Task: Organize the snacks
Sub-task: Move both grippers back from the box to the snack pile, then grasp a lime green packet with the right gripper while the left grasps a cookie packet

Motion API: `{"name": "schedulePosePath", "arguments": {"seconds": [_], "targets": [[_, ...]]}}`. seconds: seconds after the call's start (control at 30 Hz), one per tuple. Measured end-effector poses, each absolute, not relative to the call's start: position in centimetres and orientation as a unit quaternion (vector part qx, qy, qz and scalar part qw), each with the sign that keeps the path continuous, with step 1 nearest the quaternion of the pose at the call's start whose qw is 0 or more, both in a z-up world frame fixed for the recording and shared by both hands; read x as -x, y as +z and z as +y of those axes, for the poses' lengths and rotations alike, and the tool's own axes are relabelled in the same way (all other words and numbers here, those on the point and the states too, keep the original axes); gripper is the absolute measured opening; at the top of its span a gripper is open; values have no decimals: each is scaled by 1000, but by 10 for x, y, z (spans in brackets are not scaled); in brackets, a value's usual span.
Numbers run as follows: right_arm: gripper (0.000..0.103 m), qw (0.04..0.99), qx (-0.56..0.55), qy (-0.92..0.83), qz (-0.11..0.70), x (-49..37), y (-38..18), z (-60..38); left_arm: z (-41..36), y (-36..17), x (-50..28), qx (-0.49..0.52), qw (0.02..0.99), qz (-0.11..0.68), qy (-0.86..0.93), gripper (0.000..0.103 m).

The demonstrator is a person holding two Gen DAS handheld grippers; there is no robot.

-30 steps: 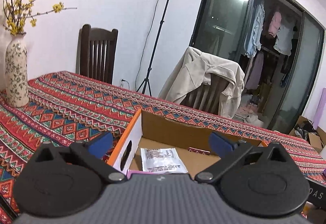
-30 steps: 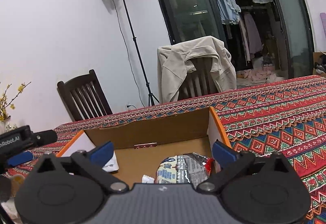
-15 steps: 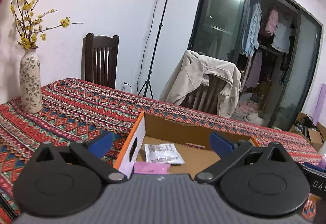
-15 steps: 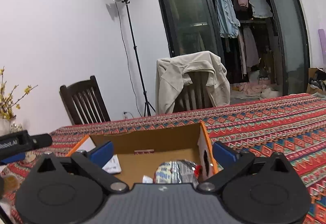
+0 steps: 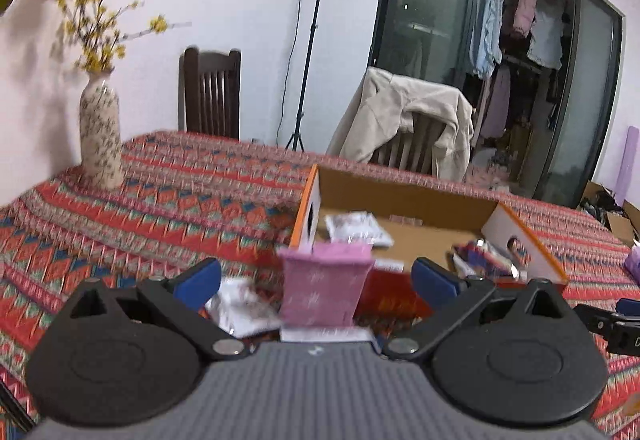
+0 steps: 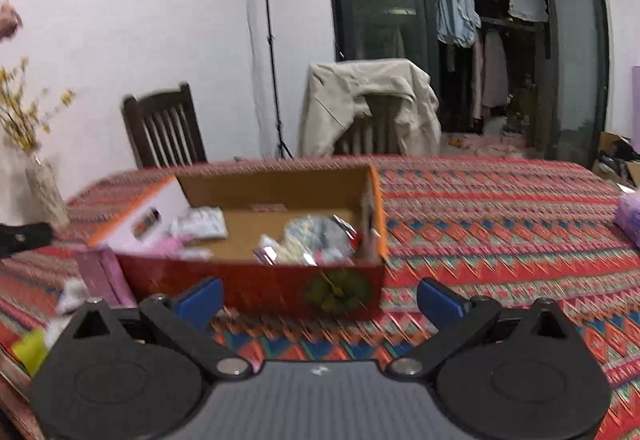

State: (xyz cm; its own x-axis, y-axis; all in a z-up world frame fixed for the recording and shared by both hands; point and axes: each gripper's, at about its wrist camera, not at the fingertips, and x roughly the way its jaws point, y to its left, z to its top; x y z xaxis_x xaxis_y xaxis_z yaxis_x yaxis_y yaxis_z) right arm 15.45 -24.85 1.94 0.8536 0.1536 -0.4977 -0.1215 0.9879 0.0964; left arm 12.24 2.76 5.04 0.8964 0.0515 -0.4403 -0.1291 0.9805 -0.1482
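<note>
Nearest item: my left gripper (image 5: 316, 278), jaws spread wide and gripping nothing. Directly ahead of it stands a pink snack box (image 5: 323, 288), upright on the tablecloth (image 5: 160, 208) just outside the carton's near wall, with a white packet (image 5: 240, 306) lying beside it — both loose, so I judge them next for sorting.

Next item: my right gripper (image 6: 320, 298), fingers likewise parted and empty, poised over bare cloth before the carton's red front wall. A yellow scrap (image 6: 30, 350) shows at the far left edge; I cannot tell what it is.

Middle ground: the open cardboard carton (image 6: 280, 188), orange-edged, the collecting place for the snacks. Inside, a white sachet (image 5: 356, 226) sits toward its left end and a crinkled foil snack bag (image 6: 316, 236) toward its right, among smaller wrappers too blurred to name.

Far ground: floral vase (image 5: 100, 136) with yellow sprigs on the table's left; two wooden chairs, one draped in a beige jacket (image 6: 368, 100); a lamp stand; glass doors.

Change against a second ago — both grippers have drawn back from over the carton, so its front wall and the pink box outside it now show. The jaws remain as wide as they were.
</note>
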Motion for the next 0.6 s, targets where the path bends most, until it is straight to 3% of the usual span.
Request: {"name": "schedulePosePath", "arguments": {"seconds": [0.6], "targets": [[103,942,-39,86,323,-114,-30,-255,55,31,-77,95,962,247,67,103]]}}
